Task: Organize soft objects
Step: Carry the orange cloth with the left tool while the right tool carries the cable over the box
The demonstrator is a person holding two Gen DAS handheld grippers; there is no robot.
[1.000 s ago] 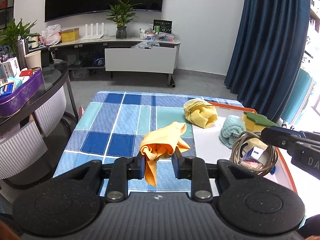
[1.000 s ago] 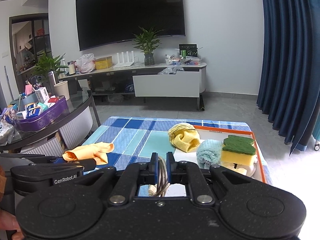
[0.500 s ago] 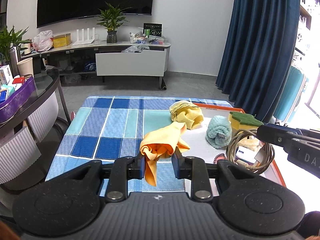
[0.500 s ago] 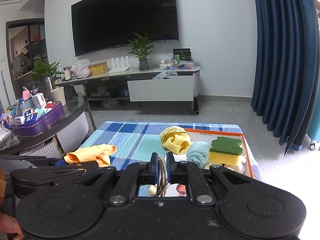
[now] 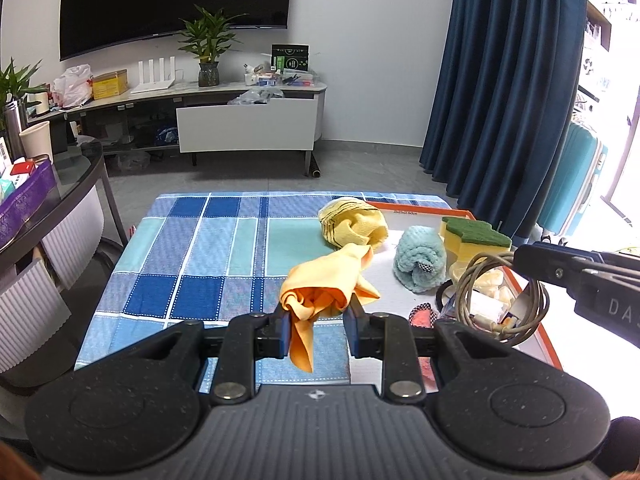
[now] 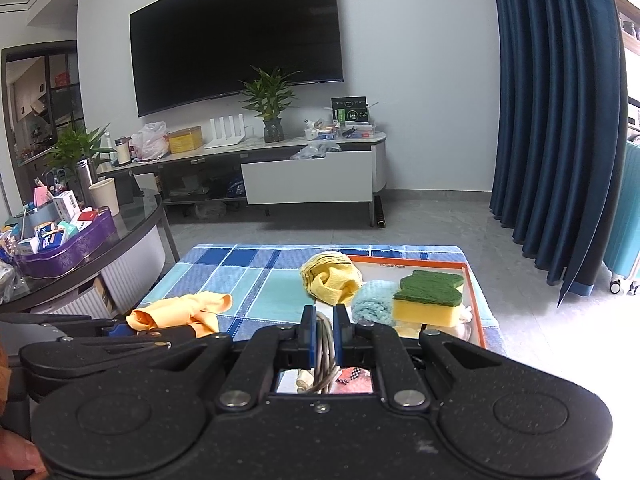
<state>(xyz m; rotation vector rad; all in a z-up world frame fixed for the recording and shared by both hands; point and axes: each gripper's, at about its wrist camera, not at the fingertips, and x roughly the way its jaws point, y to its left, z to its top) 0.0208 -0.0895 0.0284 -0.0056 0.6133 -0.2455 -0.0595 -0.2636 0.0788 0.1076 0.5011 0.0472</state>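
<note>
Orange cloth (image 5: 320,292) sits bunched between the jaws of our left gripper (image 5: 317,322); we have it pinched in a nearly closed grip, one corner hanging down below the pads and the rest puffed up above them, off the table. Our right gripper (image 6: 320,330) is closed tight on a coil of grey cable (image 6: 325,354), which loops out from its tips over the near end of the mat (image 5: 384,276). In the left view that same coil (image 5: 498,294) hangs from the right gripper's dark fingers above a jumble of small items we cannot make out.

Below both grippers lies the blue checked tablecloth (image 5: 208,248). On its right side is the white mat with an orange border. On the mat, just beyond the coil, we see a rolled teal towel (image 5: 420,266), and beside it to the right a yellow sponge with a green top (image 5: 474,238), perched on something pale. Further back, a crumpled yellow cloth (image 5: 352,226) straddles the mat's left edge and the tablecloth, touching or nearly touching the teal towel.

Past the table we see grey floor, a low white cabinet (image 5: 246,126) with a plant (image 5: 208,46) on it, a dark TV (image 6: 236,36) on the wall, and blue curtains (image 5: 504,80) at right.
</note>
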